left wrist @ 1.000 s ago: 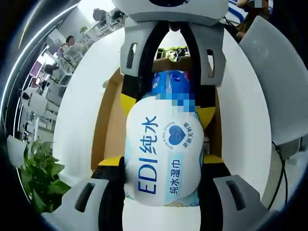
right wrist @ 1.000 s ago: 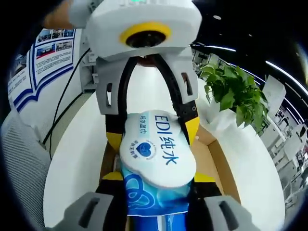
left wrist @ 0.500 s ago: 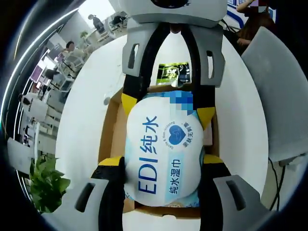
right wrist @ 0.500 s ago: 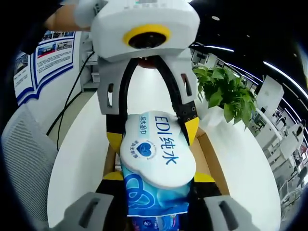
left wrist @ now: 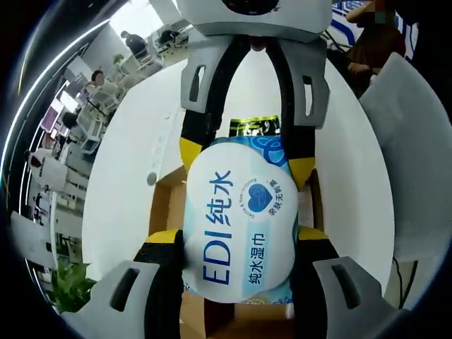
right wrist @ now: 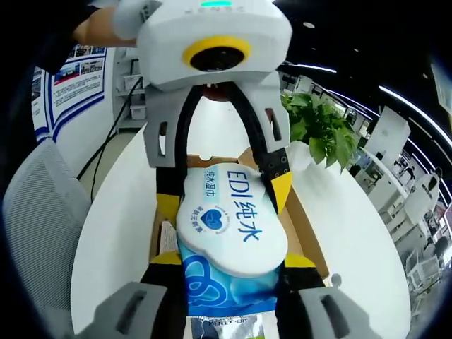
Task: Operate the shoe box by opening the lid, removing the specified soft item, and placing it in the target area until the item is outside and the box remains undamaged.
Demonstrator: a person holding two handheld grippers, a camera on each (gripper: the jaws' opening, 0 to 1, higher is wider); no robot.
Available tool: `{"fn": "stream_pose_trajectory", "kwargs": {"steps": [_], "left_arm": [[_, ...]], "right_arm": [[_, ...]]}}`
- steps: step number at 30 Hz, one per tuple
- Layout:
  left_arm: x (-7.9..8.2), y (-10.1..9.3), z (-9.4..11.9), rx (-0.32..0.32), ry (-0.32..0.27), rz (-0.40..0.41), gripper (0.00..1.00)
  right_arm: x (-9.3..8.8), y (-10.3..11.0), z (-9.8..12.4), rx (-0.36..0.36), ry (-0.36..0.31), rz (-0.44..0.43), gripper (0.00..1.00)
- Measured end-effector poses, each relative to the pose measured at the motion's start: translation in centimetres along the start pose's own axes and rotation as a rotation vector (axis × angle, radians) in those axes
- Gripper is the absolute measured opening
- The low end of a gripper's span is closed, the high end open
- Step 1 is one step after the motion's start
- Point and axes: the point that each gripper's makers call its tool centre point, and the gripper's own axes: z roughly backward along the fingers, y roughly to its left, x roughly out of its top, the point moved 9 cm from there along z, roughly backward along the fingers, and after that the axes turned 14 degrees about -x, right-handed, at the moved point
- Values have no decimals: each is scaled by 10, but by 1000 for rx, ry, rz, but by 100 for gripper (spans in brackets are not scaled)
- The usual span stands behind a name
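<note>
While clamped at opposite ends between the yellow-tipped jaws of the left gripper (left wrist: 239,244) and the right gripper (right wrist: 224,261), hangs above the open cardboard shoe box (right wrist: 302,226) on the white table (left wrist: 127,169): a soft pack of wet wipes (left wrist: 239,226), puffy, with a white oval flap over a blue patterned wrapper. Reads "EDI 纯水" in large blue letters, "纯水湿巾" smaller beside a blue heart logo. Potted plant (right wrist: 318,131) beyond the box.

The wipes pack (left wrist: 239,226) reads "EDI 纯水" — and smaller, "纯水湿巾" — in blue.
</note>
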Motion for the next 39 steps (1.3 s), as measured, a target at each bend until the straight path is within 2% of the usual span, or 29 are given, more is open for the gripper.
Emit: {"fn": "stream_pose_trajectory", "kwargs": {"steps": [23,32,39], "left_arm": [[70,16,-51,-25,-36,-39,61],[88,20,-76,-58,-49,-49,61],[93,23,-97,-71,-55,-57,61]], "right_arm": [[-67,-31,49,-29,48,-17,44],[-94,-35,57,-27,75,-40,44],[-116,-35,54,-30,97,-49,44]]}}
